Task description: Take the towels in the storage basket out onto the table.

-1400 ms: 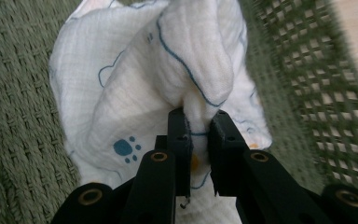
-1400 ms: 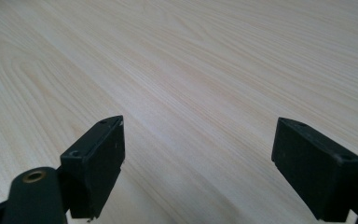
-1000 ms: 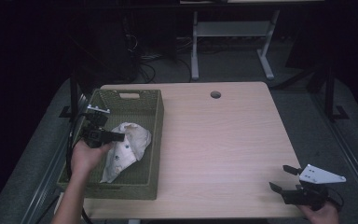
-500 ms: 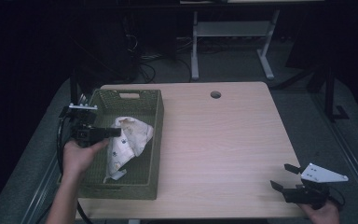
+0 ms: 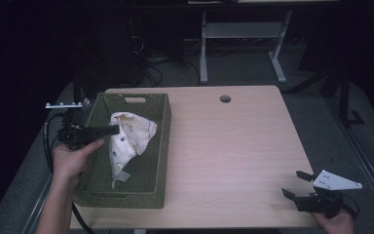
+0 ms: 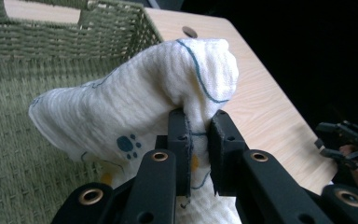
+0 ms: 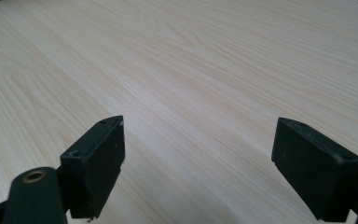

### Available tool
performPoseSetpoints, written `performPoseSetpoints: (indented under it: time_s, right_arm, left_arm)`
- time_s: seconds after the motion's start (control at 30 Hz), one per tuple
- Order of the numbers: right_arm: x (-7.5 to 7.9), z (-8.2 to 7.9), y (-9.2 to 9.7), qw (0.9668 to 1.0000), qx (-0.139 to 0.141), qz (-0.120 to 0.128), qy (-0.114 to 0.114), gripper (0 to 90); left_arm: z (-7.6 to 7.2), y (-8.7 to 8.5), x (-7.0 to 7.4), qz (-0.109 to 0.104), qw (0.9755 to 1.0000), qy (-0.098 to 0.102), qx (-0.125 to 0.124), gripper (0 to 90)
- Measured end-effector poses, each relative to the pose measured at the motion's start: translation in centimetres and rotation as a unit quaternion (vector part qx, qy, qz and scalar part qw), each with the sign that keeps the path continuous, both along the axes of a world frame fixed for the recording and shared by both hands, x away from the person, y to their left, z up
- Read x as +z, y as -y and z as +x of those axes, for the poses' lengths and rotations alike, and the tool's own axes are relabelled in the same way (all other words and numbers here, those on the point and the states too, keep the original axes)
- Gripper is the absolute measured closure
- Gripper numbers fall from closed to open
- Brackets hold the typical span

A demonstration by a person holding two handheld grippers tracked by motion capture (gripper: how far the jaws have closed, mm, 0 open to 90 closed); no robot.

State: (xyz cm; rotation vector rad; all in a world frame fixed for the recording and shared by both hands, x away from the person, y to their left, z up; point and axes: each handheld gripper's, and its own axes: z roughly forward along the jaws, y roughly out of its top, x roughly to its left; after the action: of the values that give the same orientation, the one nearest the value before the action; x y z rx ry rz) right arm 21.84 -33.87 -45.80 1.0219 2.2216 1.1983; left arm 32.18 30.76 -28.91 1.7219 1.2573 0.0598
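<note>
1. Left gripper [image 5: 111,130]: held level above the left rim of the green woven basket [image 5: 159,141], with the jaws pointing right over the basket's interior.
2. Left gripper state: in the left gripper view the jaws stand narrow, the pads [image 6: 179,135] pinching a fold of the white cloth [image 6: 135,107]. The cloth is held.
3. White cloth [image 5: 129,139]: printed with blue lines and paw marks. Its upper end is bunched at the left gripper's jaws; the rest hangs down and toward the near side, inside the basket. Whether the lower end touches the basket floor cannot be told.
4. Basket: stands on the left part of the wooden table [image 5: 233,146], its near wall close to the table's near edge.
5. Right gripper [image 5: 294,187]: at the near right corner of the table, well apart from the basket.
6. Right gripper state: jaws wide apart in the right gripper view, with bare tabletop [image 7: 191,84] between them. Nothing is held.
</note>
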Motion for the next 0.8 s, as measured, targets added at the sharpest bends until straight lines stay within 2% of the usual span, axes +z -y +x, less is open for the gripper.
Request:
performPoseSetpoints:
  time_s: [0.07,0.3,0.43,0.5,0.57,0.63,0.8]
  right_arm:
    - [0.0,0.0,-0.1,1.0,0.002,-0.004,0.003,16.8]
    - [0.0,0.1,-0.1,1.0,0.004,-0.005,0.006,16.8]
    - [0.0,0.0,0.1,1.0,0.001,-0.001,0.001,16.8]
    - [0.0,0.0,0.0,1.0,0.001,0.0,0.002,16.8]
    - [0.0,0.0,0.1,1.0,0.003,-0.003,0.006,16.8]
    - [0.0,0.1,0.0,1.0,0.004,-0.004,0.004,16.8]
    - [0.0,0.0,0.0,1.0,0.004,-0.004,0.002,16.8]
  left_arm:
    - [0.0,0.2,0.4,-0.016,0.9999,0.001,-0.003,80.2]
    - [0.3,0.8,1.0,-0.035,0.9993,0.005,-0.012,80.2]
    - [0.5,0.9,1.6,-0.07,0.9974,-0.001,-0.02,80.2]
    - [0.6,0.9,1.8,-0.074,0.9971,0.001,-0.02,80.3]
    - [0.6,0.9,2.3,-0.089,0.9957,0.006,-0.024,80.3]
    - [0.6,1.3,3.2,-0.089,0.9955,0.011,-0.028,80.3]
    - [0.7,2.1,4.3,-0.089,0.9952,0.017,-0.037,80.3]
